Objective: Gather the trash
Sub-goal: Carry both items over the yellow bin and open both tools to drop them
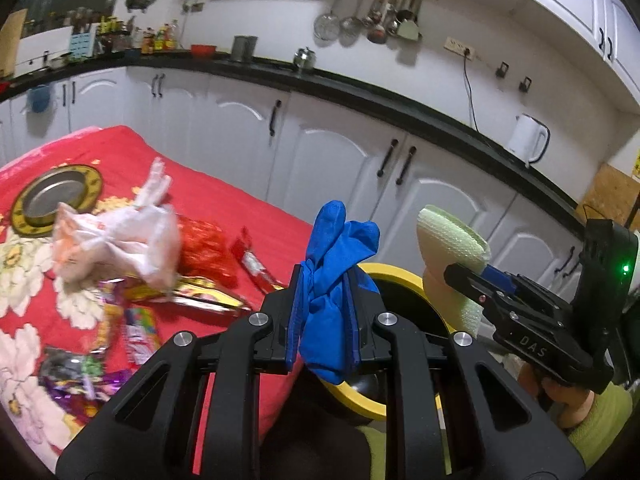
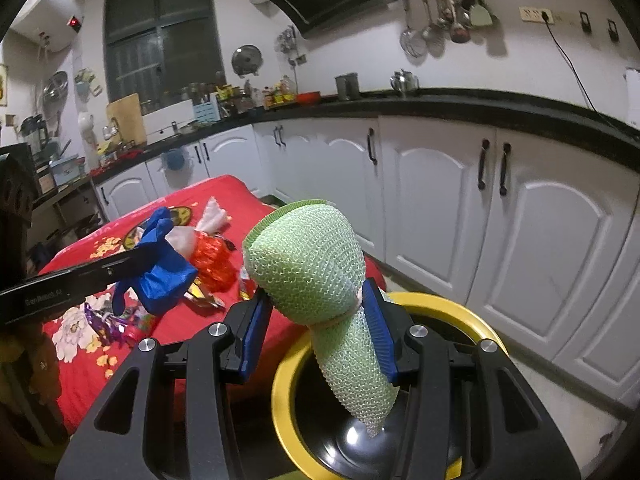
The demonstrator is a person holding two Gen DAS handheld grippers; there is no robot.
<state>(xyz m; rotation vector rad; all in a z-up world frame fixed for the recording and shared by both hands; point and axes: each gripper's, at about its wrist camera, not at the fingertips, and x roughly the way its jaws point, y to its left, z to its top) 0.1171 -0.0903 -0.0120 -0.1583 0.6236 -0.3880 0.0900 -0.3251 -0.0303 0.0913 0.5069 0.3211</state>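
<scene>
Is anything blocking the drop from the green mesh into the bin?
Nothing visible: the green mesh, held in the right gripper, hangs straight above the open mouth of the yellow-rimmed bin.

Dim indoor light — fisheye bends the edges, dark corners, slight motion blur, bin (image 2: 360, 432) bottom glares

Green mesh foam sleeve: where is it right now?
The green mesh foam sleeve is clamped in the right gripper, its lower end hanging over the yellow-rimmed black bin, right of the red floral tablecloth.
</scene>
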